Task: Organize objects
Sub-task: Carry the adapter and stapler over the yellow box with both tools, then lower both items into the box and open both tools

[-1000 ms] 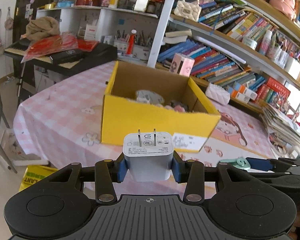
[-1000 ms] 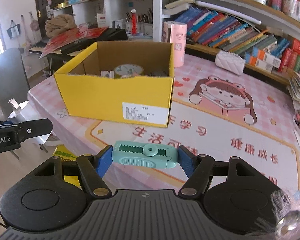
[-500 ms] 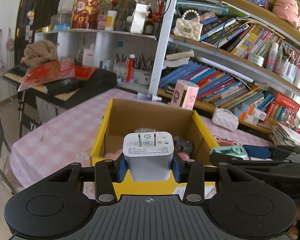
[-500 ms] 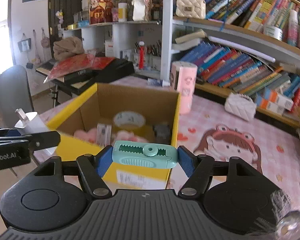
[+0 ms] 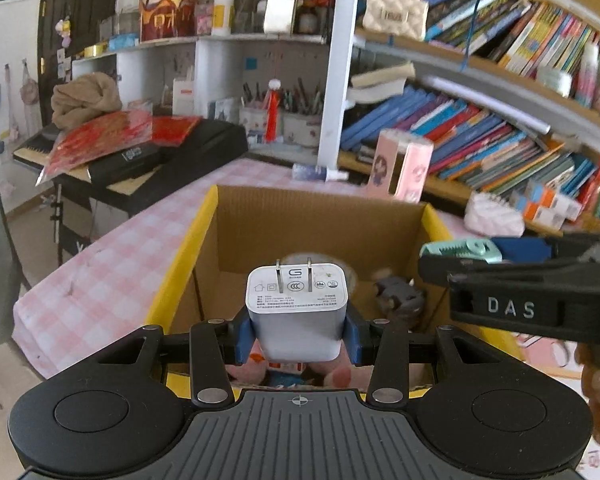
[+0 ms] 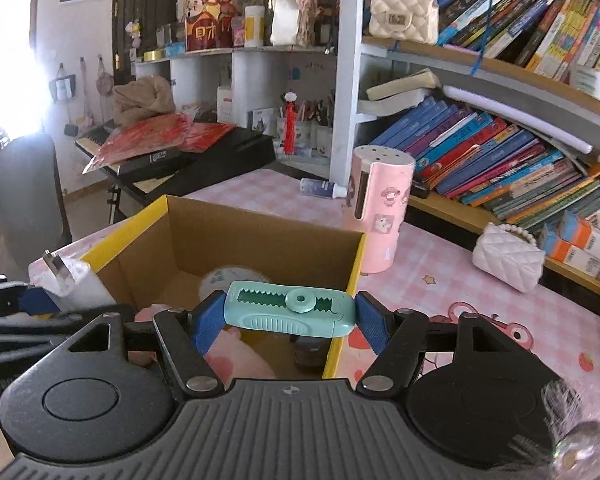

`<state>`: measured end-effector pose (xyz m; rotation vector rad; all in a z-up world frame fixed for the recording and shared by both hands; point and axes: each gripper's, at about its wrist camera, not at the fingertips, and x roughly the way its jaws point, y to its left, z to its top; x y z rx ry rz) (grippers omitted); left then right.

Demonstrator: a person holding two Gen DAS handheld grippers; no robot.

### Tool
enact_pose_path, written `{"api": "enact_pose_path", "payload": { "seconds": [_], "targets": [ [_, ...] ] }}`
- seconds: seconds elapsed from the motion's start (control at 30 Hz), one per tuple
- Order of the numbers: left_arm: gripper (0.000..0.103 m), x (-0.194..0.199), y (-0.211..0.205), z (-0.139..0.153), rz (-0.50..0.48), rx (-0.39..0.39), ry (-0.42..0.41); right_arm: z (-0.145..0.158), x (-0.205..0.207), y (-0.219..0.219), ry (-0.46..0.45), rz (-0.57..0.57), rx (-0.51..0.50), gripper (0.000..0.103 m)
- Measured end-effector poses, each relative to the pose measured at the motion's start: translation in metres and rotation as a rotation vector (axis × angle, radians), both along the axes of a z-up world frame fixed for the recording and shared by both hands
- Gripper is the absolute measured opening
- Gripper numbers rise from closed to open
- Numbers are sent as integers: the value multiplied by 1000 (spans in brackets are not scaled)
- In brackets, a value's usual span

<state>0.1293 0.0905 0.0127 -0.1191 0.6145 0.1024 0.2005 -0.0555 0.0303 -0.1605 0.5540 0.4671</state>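
Charger (image 5: 297, 312) and teal clip (image 6: 290, 309) both held above open yellow box (image 5: 180, 264) on pink checked tablecloth (image 5: 100, 264).
L gripper (image 5: 298, 338) pinching white charger by its sides, prongs up, over box near edge; R gripper (image 6: 290, 326) pinching teal clip end to end, lying level, over box front-right corner. Box contents: round pale tin/tape roll (image 6: 236, 278) at back, dark small obj. (image 5: 398, 298) at right, pink soft item (image 6: 236, 354) at front; rest hidden by grippers. Pink cylinder container (image 6: 380, 216) upright just behind box, on cloth. White quilted purse (image 6: 508, 258) near bookshelf, well apart from box.
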Motion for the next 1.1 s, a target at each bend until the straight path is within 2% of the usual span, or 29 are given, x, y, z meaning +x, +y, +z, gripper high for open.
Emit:
{"api": "enact_pose_path", "payload": {
  "seconds": [0.33,0.57,0.83,1.1],
  "targets": [
    [42,19,-11,-21,4,51,80,-24,31,20,44,135,-103,68],
    [42,30,-19,-29,-23,98,125,-34,41,29,41,211,-180,68],
    [42,40,-20,-34,-22,94,162,-40,53,37,41,269,-246,68],
    [45,34,-23,-29,-5,115,125,-40,59,47,19,325,-288,67]
  ]
}}
